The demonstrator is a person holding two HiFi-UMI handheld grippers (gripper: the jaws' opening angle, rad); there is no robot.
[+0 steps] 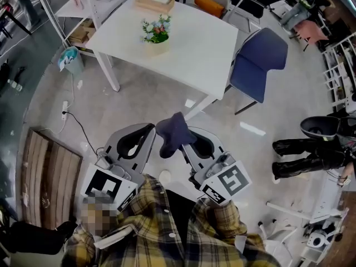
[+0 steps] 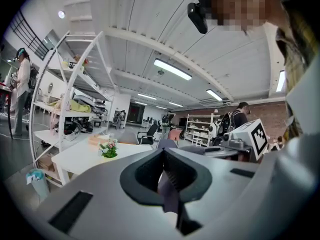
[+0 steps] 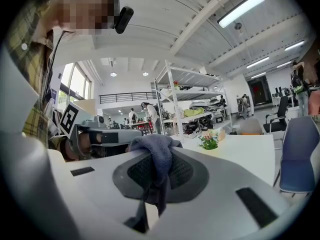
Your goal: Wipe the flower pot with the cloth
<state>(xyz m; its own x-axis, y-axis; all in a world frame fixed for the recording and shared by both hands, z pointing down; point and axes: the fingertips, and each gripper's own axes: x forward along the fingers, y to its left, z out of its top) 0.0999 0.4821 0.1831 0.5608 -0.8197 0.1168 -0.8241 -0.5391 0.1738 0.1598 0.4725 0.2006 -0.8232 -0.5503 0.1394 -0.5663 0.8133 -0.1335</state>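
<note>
Gripping cloth (image 1: pixel 173 131) w/ R tool (image 3: pixel 154 159), L tool (image 2: pixel 164 153) closed alongside, flower pot (image 1: pixel 156 47) ahead on table (image 1: pixel 197 46)

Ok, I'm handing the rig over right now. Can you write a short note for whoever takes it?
Left gripper: jaws shut, with a purple strip between them, apparently an edge of the cloth.
Right gripper: jaws shut on the cloth, which bunches over their tips.
Pot: upright on the white table ahead, flowers in it, well clear of both grippers.
Done: cloth is in the jaws.
Left: carry the cloth to the pot and wipe it; no wiping has started.
</note>
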